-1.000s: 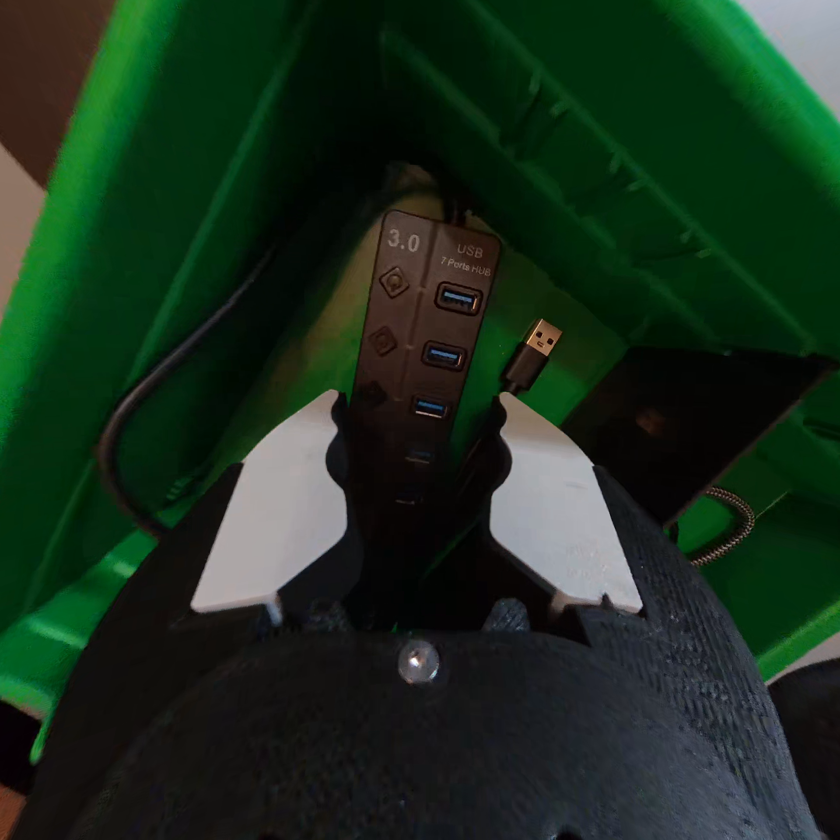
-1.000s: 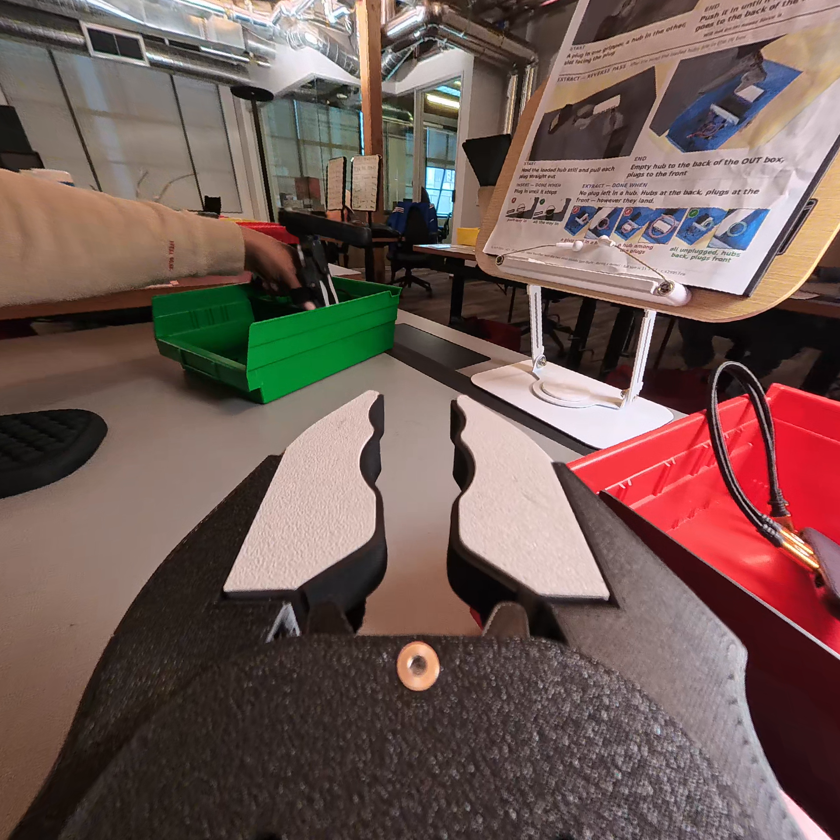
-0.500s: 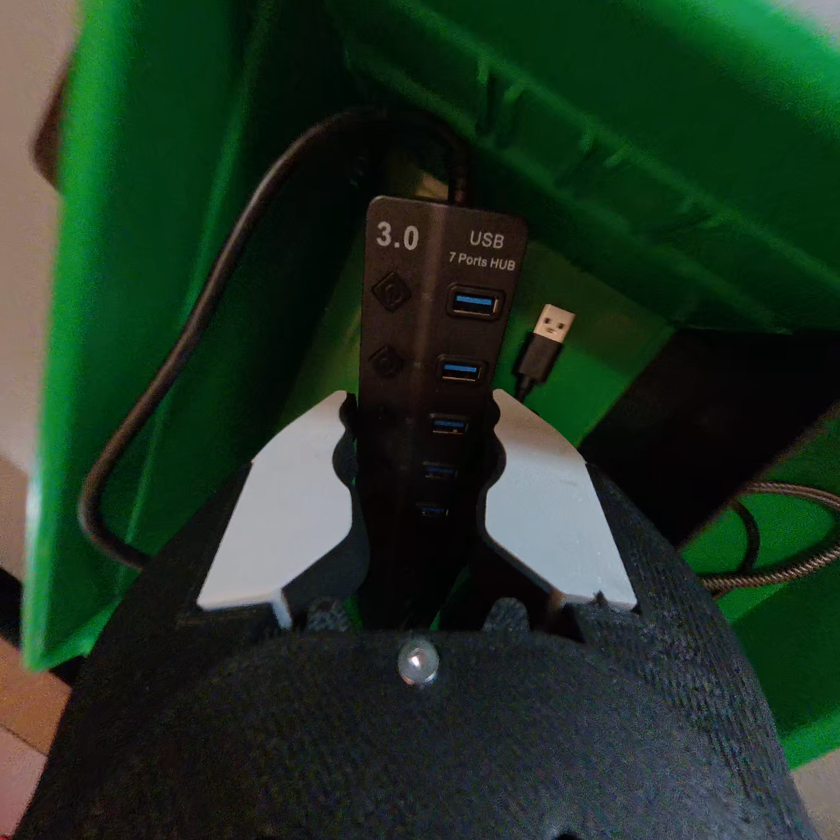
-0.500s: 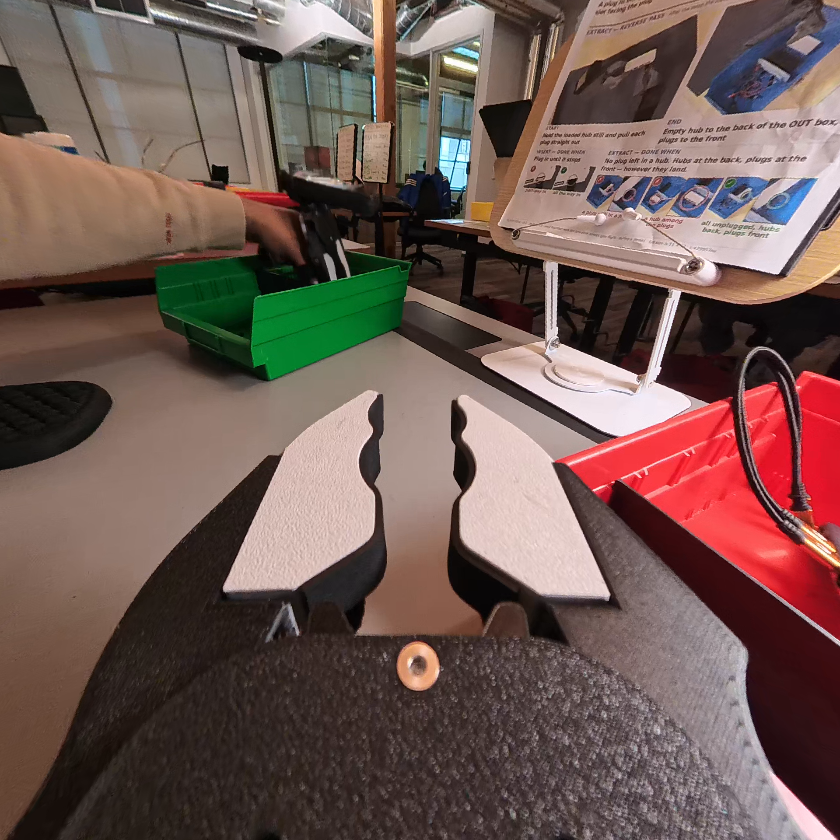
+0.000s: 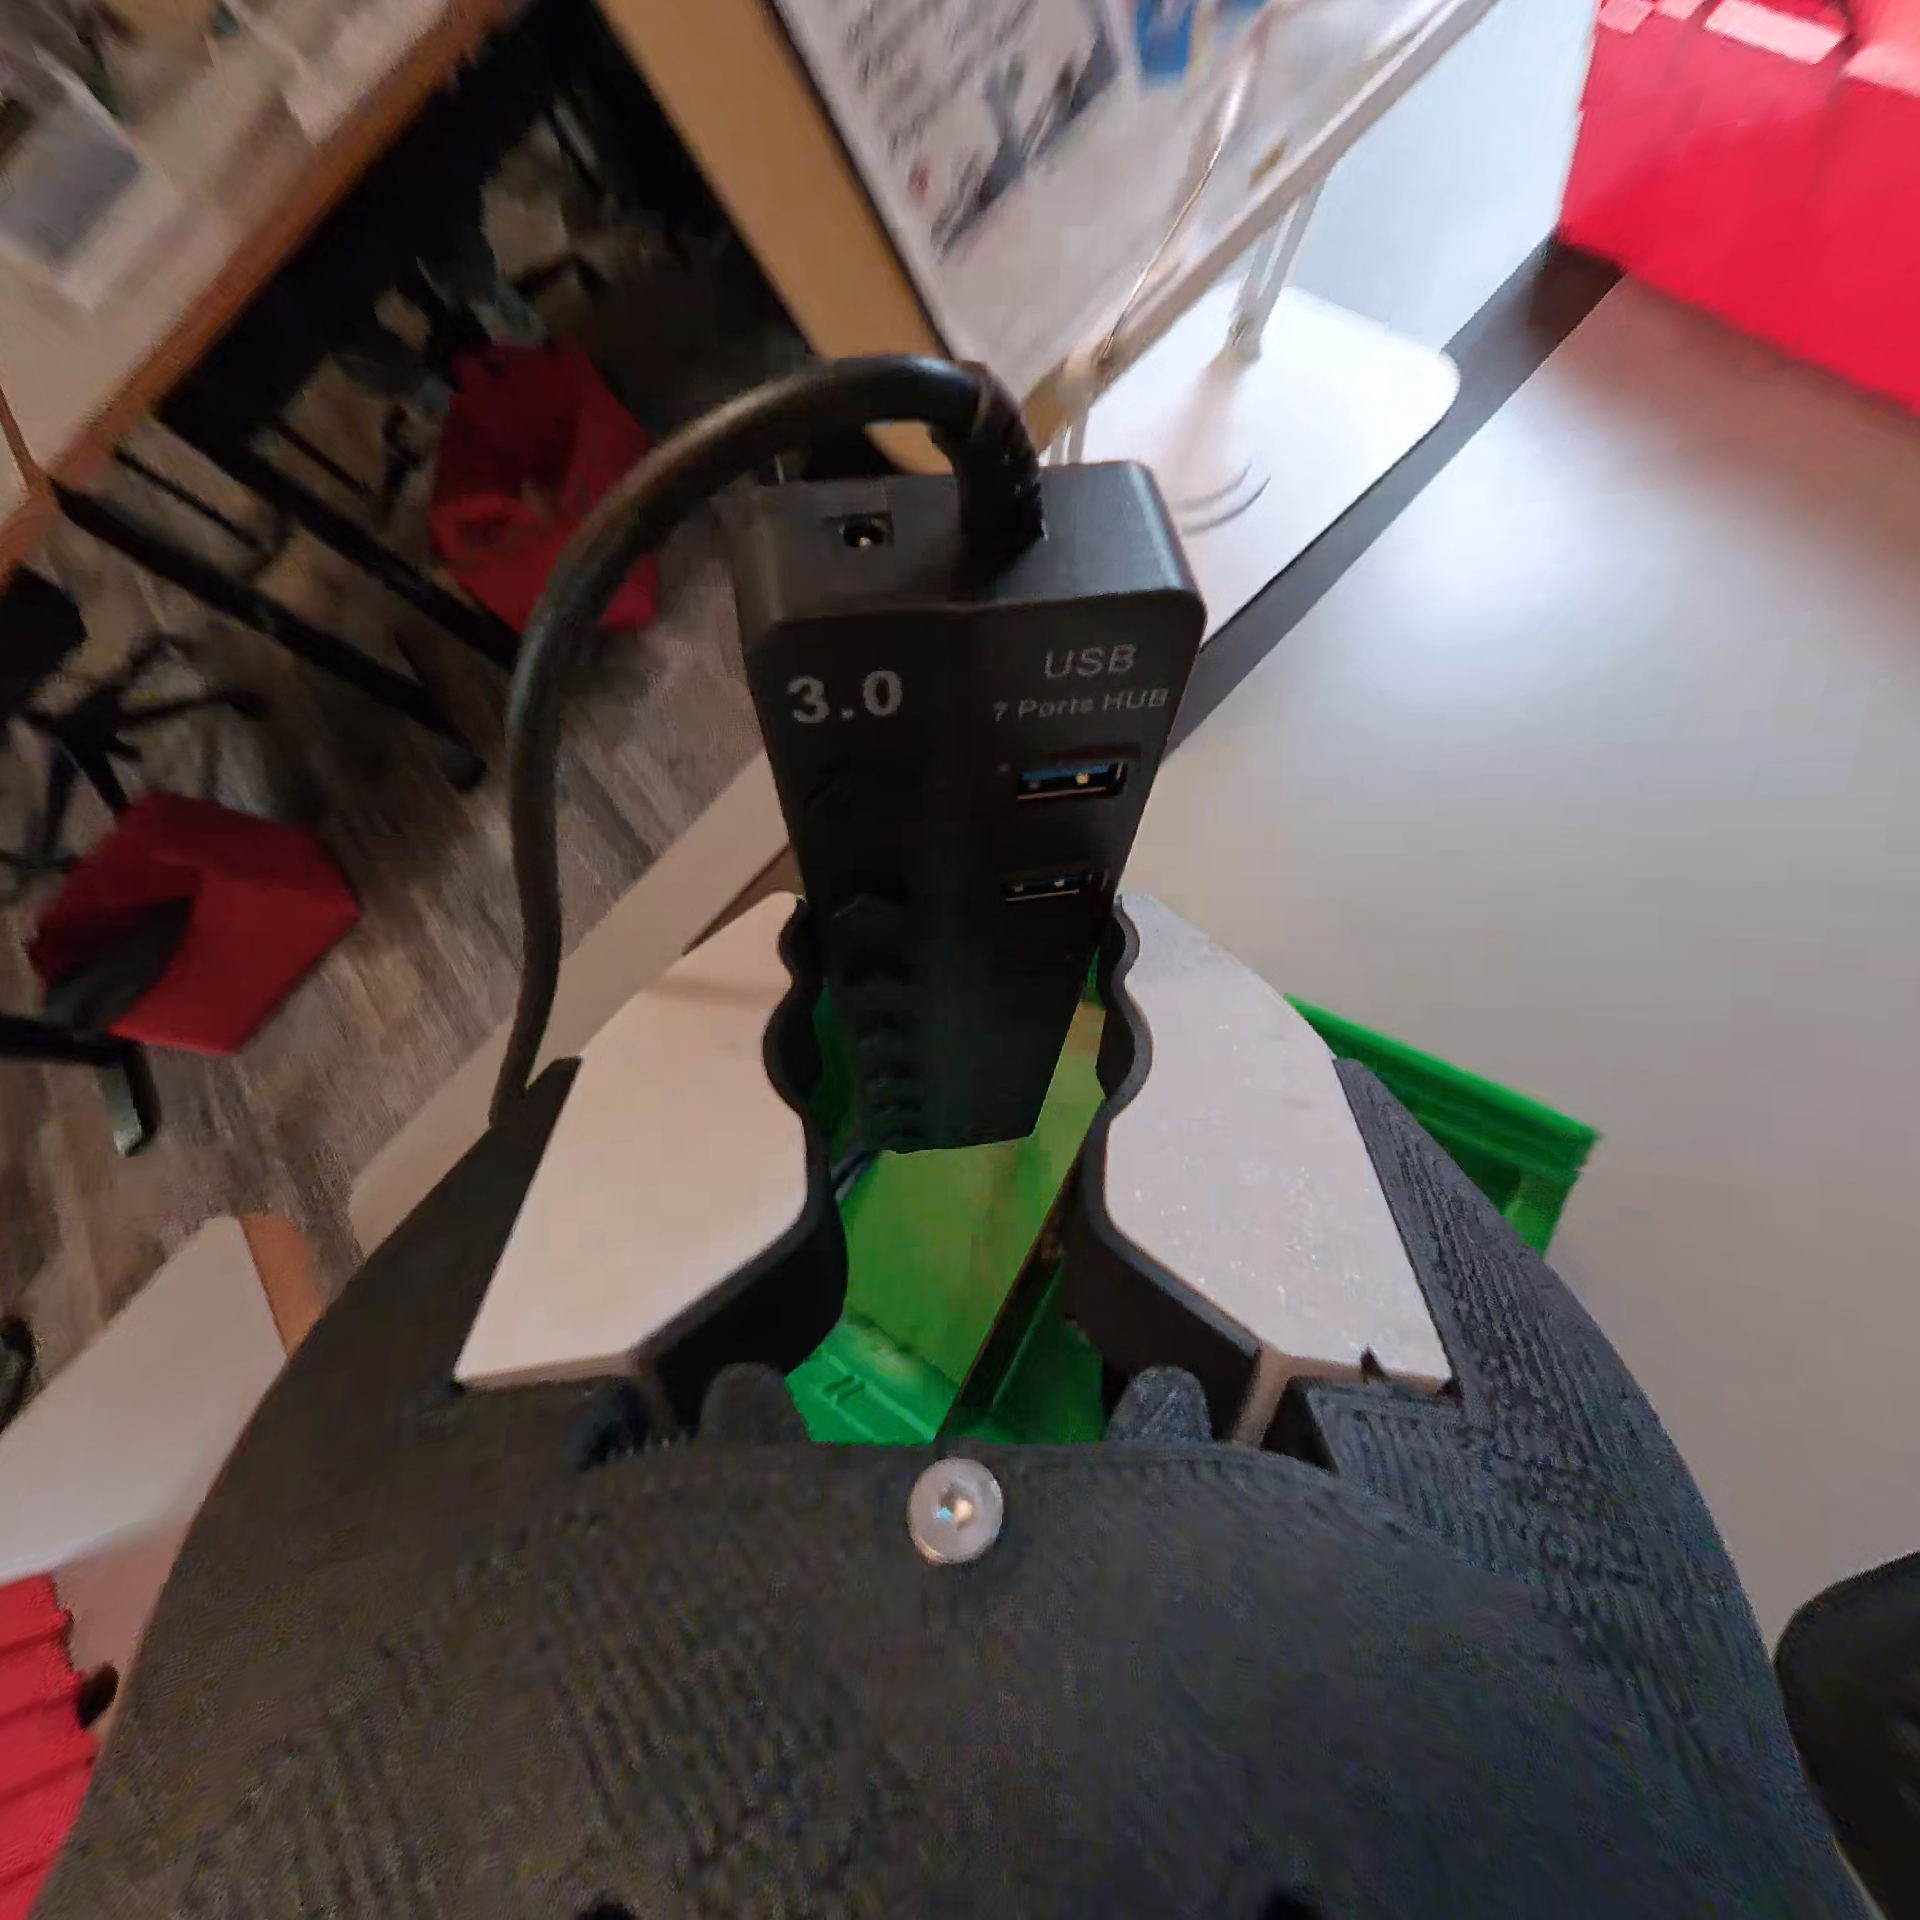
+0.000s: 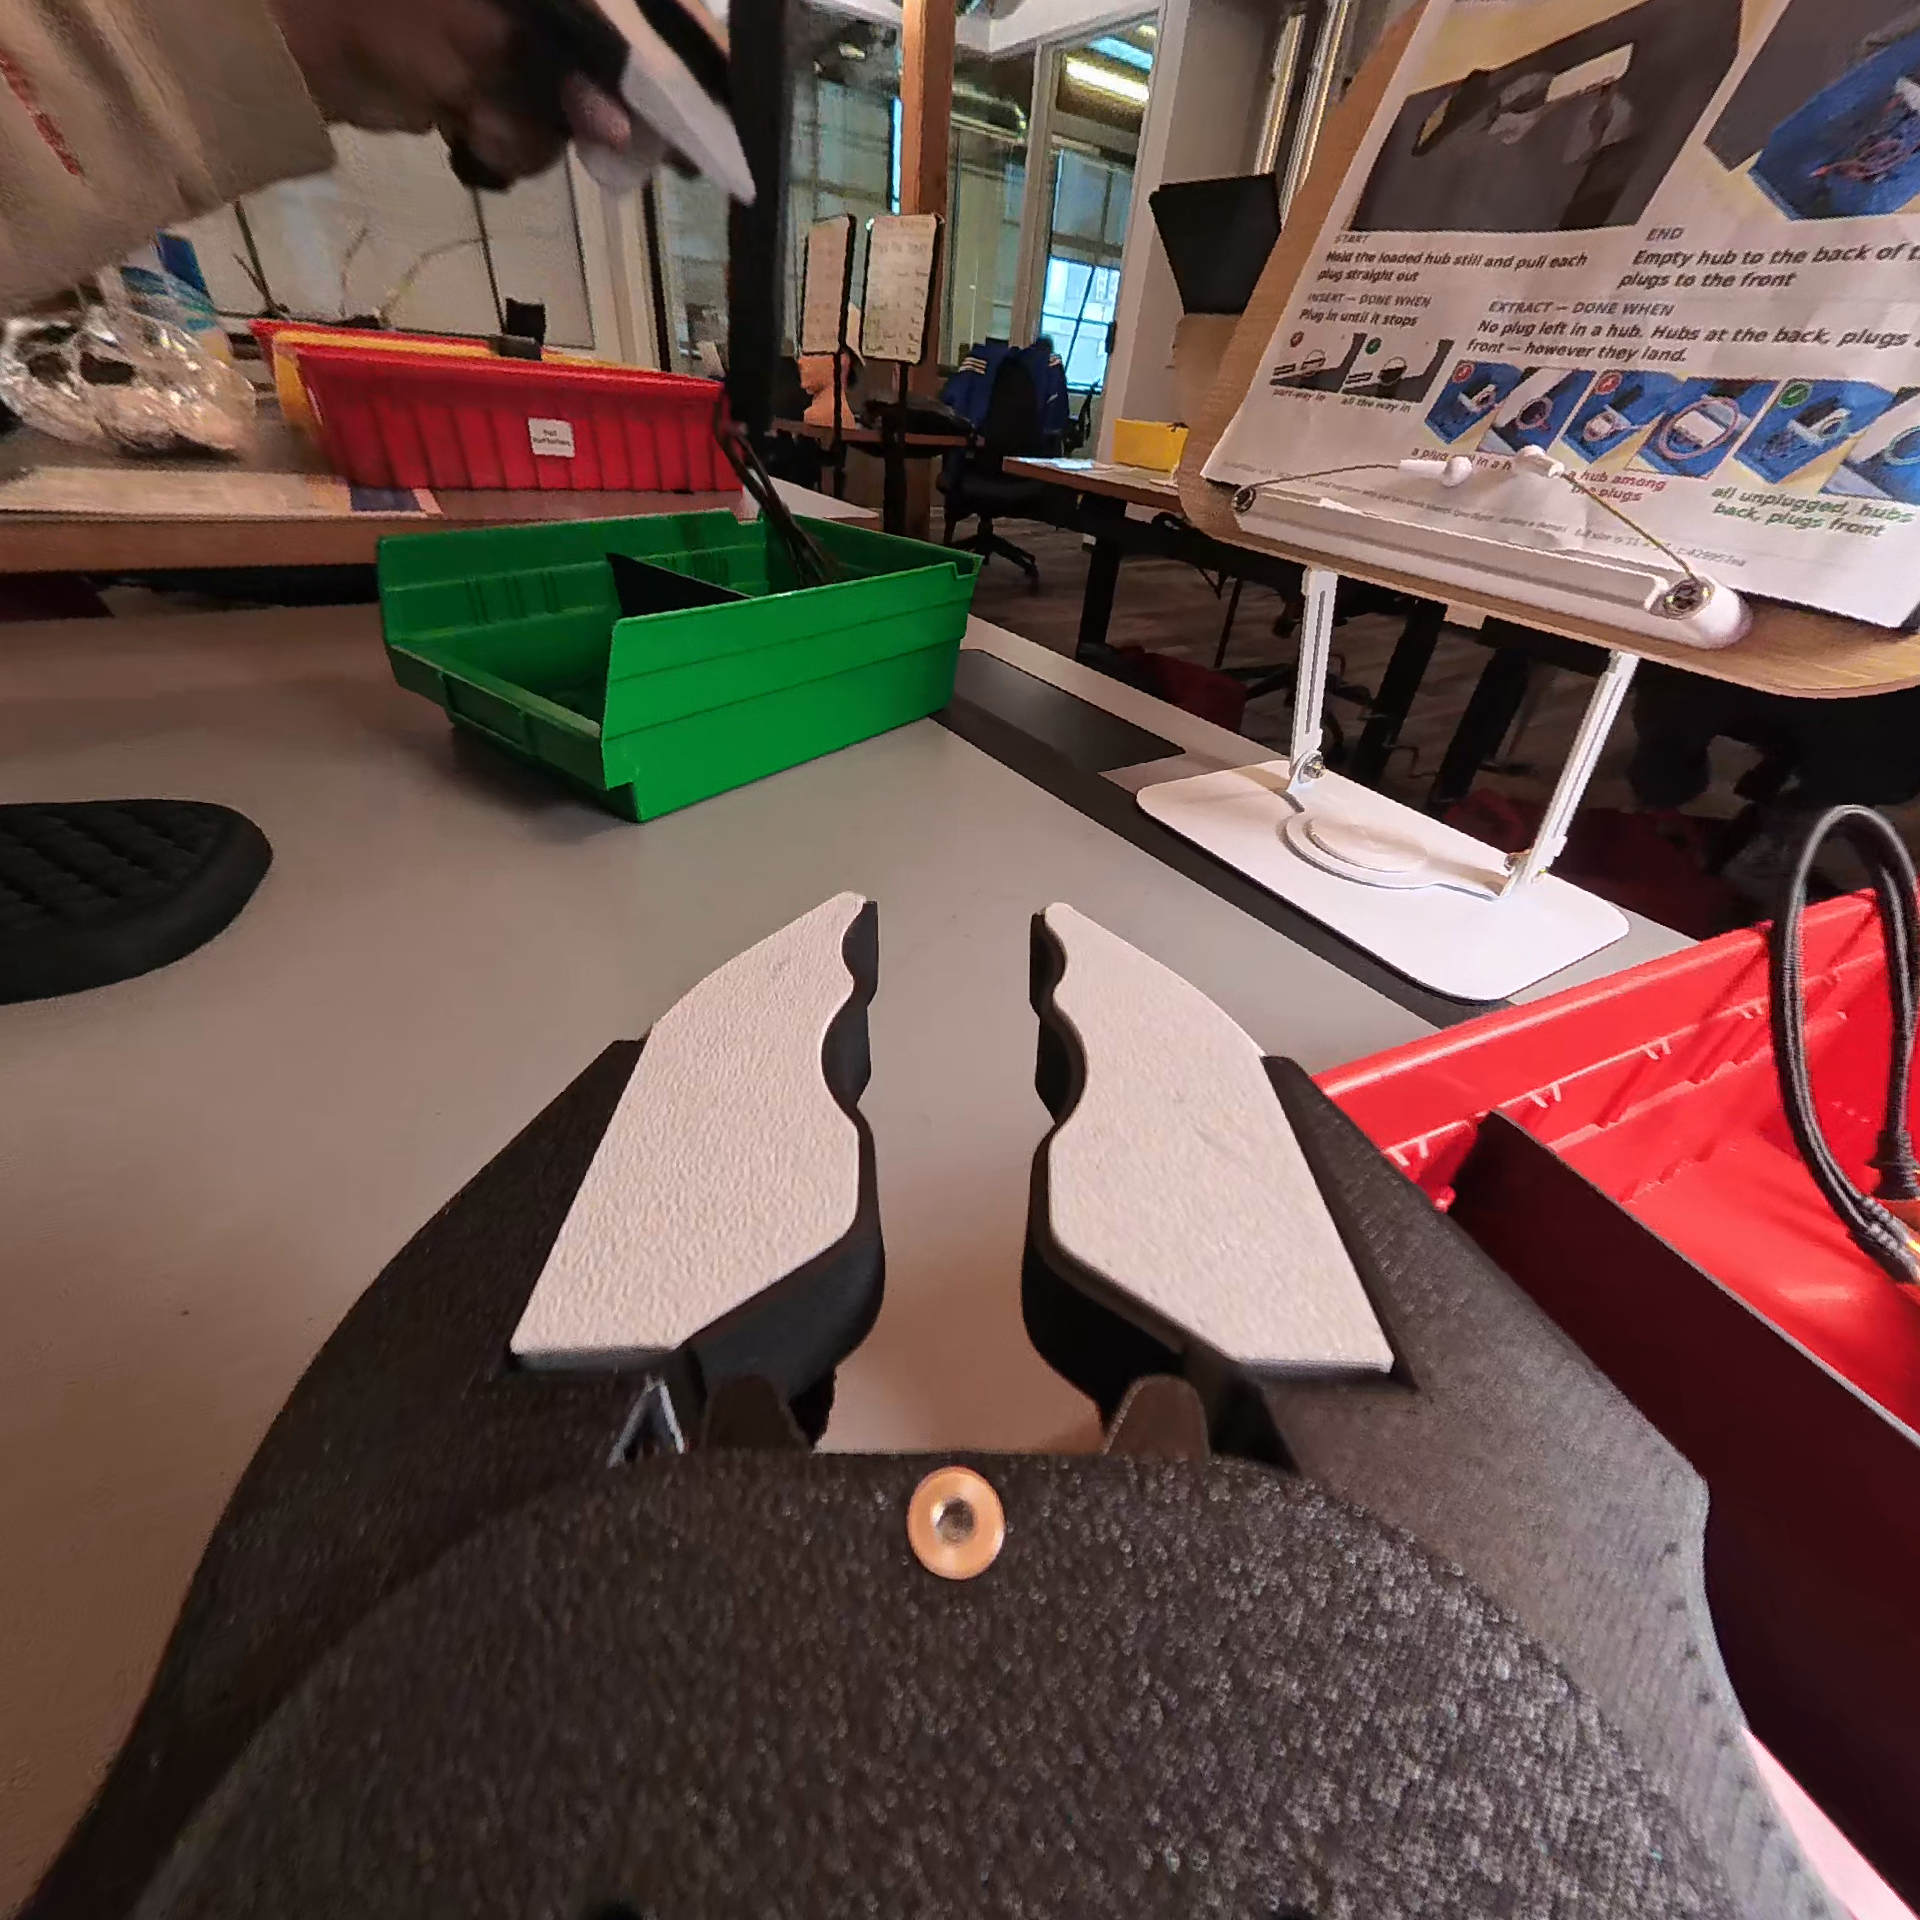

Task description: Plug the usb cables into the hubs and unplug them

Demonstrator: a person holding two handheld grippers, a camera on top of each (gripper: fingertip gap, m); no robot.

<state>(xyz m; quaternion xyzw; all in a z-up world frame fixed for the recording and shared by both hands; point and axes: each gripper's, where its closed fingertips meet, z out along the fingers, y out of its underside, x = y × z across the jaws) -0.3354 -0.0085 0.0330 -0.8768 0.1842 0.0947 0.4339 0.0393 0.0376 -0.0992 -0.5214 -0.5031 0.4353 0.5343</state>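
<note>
The hub (image 5: 966, 831), a black multi-port strip, was held upright in the left gripper (image 5: 956, 997), whose jaws were clamped on its lower half; it was raised clear above the green bin (image 5: 1455, 1122), with its own black lead (image 5: 623, 540) arching out of the top end and hanging down the left side. The body was judged light, rigid and smooth-sided, so a hold across the narrow flanks, below the free ports, was thought soundest; the two upper ports (image 5: 1070, 779) were left uncovered. The trailing lead was judged stiff enough to tug the hub askew if snagged on the bin.

Further right, in the right wrist view, the green bin (image 6: 790, 665) was seen on the grey table (image 6: 416, 987), the hub's lead (image 6: 779, 520) trailing into it. The right gripper (image 6: 954, 956) hovered over the table with its jaws apart and nothing between them. At the far right, a braided cable (image 6: 1808, 1039) was looped in the red bin (image 6: 1558, 1060); it was judged pliant, best taken by its hard plug shell.
</note>
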